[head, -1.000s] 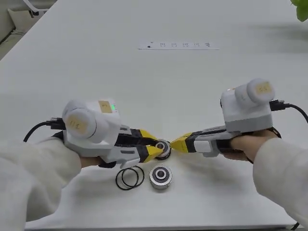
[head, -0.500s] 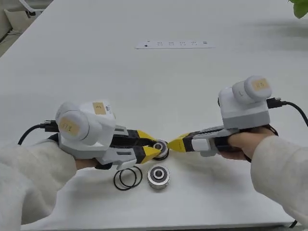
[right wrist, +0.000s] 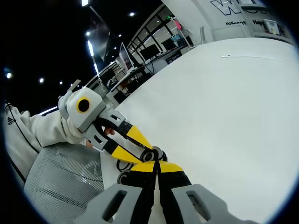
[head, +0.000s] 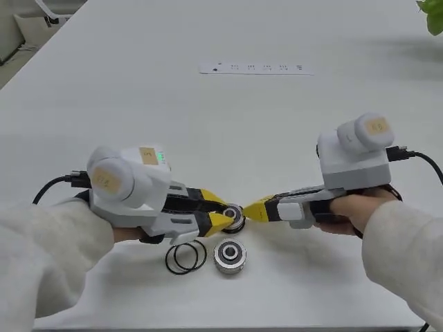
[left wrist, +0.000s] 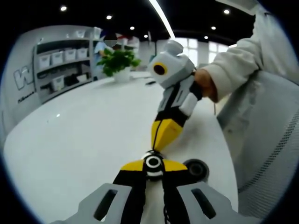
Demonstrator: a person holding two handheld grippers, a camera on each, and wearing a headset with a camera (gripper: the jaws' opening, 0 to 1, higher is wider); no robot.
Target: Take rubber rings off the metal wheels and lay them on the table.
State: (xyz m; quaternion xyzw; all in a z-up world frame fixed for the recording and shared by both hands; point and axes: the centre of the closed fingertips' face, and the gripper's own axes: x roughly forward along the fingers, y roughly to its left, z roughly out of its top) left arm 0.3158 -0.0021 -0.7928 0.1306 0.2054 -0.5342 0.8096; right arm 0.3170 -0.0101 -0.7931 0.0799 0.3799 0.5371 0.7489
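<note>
Left tongs point(head: 225, 217) clamped on a metal wheel point(head: 234, 216), held just above the table point(head: 242, 124) near its near edge. Right tongs point(head: 255, 209) pinched closed, tips touching the wheel's rim; can't tell if its ring is caught. Two loose rings point(head: 185, 256) and a second wheel point(head: 230, 254) lie just nearer. Advice: hold the left clamp firm, hook rubber only, peel rightward, don't lever on metal.

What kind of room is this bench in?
Likely a lab or workshop office: a big white table, wall shelves of storage bins, and a potted plant under ceiling spotlights.
</note>
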